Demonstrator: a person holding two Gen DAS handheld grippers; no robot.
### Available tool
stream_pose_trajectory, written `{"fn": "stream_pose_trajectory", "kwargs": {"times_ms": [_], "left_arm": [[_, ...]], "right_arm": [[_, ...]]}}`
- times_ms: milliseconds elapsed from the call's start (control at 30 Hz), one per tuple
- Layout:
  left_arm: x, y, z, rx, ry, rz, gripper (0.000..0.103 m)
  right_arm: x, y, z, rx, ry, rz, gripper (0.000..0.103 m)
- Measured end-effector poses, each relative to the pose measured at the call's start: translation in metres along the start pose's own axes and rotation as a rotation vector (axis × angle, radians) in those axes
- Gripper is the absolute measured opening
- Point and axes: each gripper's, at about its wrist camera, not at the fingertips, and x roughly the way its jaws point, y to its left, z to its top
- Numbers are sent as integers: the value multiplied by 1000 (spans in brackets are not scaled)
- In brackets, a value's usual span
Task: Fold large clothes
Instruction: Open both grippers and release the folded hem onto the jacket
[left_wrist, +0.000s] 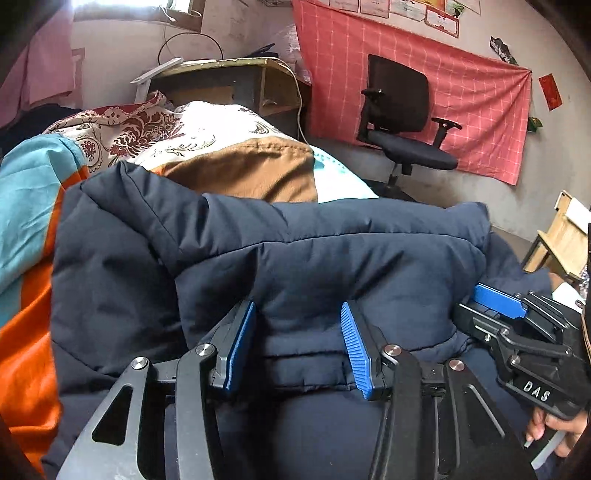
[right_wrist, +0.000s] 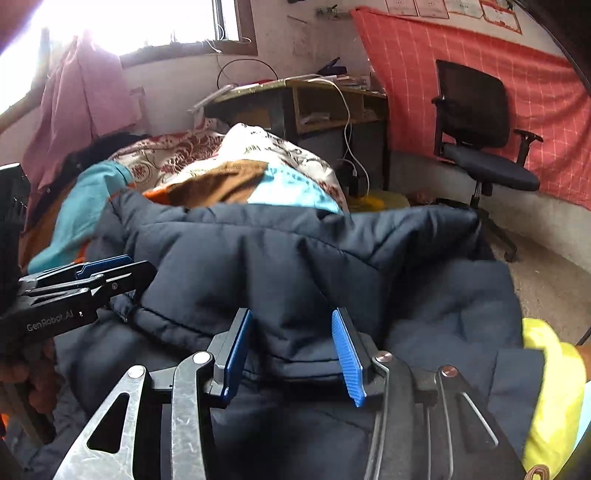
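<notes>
Your left tool (left_wrist: 299, 347) and right tool (right_wrist: 291, 354) each stand apart around a fold of the navy jacket (left_wrist: 295, 251) on the bed (left_wrist: 155, 133), side by side, probably so the edge lifts evenly.

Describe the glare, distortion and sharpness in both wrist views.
Right wrist view: the window is blown out white at top left, washing out the pink cloth beside it. Left wrist view: milder glare at its window. Both views: fisheye bending with dark corners; the navy jacket looks sharp.

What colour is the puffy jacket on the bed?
Dark navy blue jacket, clearest in the left wrist view.
</notes>
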Motion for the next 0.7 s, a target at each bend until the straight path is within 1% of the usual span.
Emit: {"fn": "stream_pose_trajectory", "kwargs": {"times_ms": [33, 100, 200, 467, 600, 633, 700], "left_arm": [[1, 0, -4, 7, -10, 10, 43], [4, -1, -14, 12, -55, 29, 43], [12, 1, -24, 11, -97, 45, 43], [15, 1, -23, 27, -96, 47, 43], [6, 12, -22, 9, -95, -29, 42], [3, 14, -22, 0, -94, -41, 42], [0, 13, -24, -3, -98, -41, 42]], "right_arm": [[5, 1, -4, -16, -4, -7, 42], [15, 3, -10, -34, -9, -24, 42], [23, 1, -15, -26, -16, -30, 43], [35, 3, -22, -54, -33, -60, 43], [36, 6, -26, -69, -59, -83, 42], [36, 6, -27, -70, -62, -84, 42], [34, 6, -27, -71, -70, -82, 42]]}}
